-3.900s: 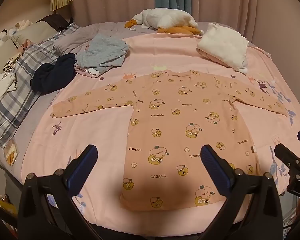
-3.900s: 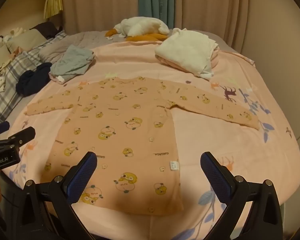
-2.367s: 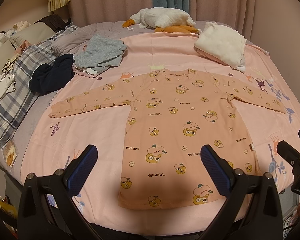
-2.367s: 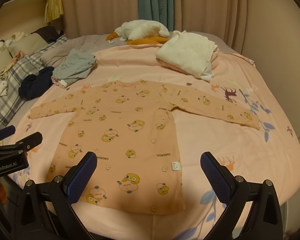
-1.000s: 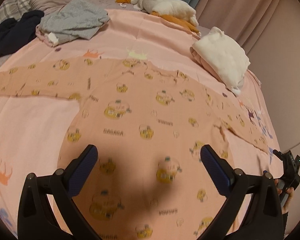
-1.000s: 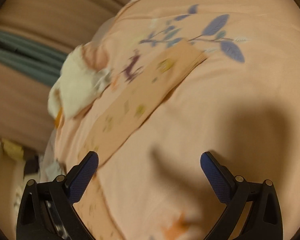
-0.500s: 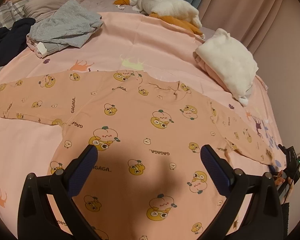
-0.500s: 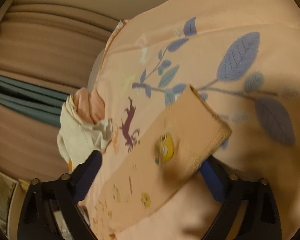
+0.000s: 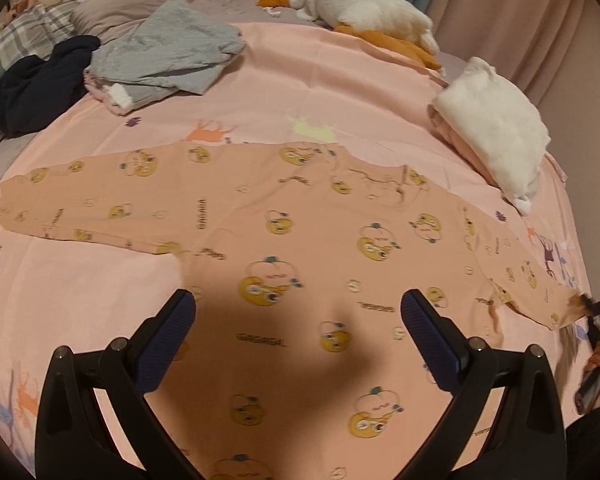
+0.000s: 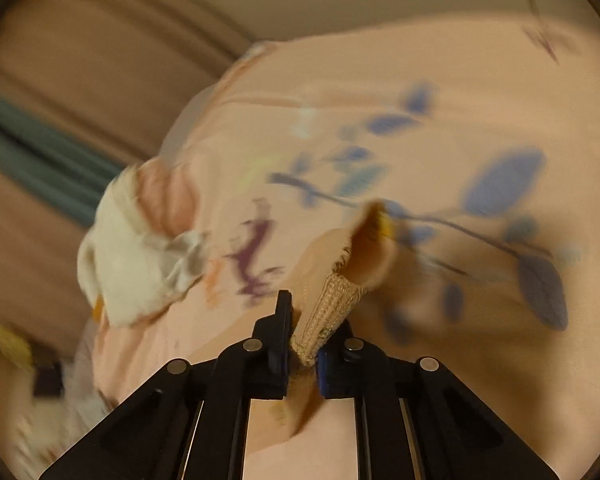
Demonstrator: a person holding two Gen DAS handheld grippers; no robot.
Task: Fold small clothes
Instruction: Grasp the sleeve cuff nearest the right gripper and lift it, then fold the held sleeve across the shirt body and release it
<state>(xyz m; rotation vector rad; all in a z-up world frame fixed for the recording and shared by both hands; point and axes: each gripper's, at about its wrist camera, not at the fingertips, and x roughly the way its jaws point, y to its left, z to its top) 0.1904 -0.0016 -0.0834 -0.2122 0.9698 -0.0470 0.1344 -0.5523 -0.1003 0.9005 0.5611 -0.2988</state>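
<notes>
A peach long-sleeved child's shirt with yellow cartoon prints lies spread flat on the pink bedsheet, both sleeves out. My left gripper is open and empty above the shirt's body. My right gripper is shut on the ribbed cuff of the shirt's right sleeve and lifts it off the sheet. In the left wrist view the right gripper shows at the far right, at the end of that sleeve.
Grey folded clothes and a dark garment lie at the back left. A plush goose lies at the back. A white and pink folded pile sits back right, also in the right wrist view.
Both grippers moved in from the foot of the bed. The right gripper went to the right sleeve's end, closed on the cuff and lifted it. The left stayed open over the shirt.
</notes>
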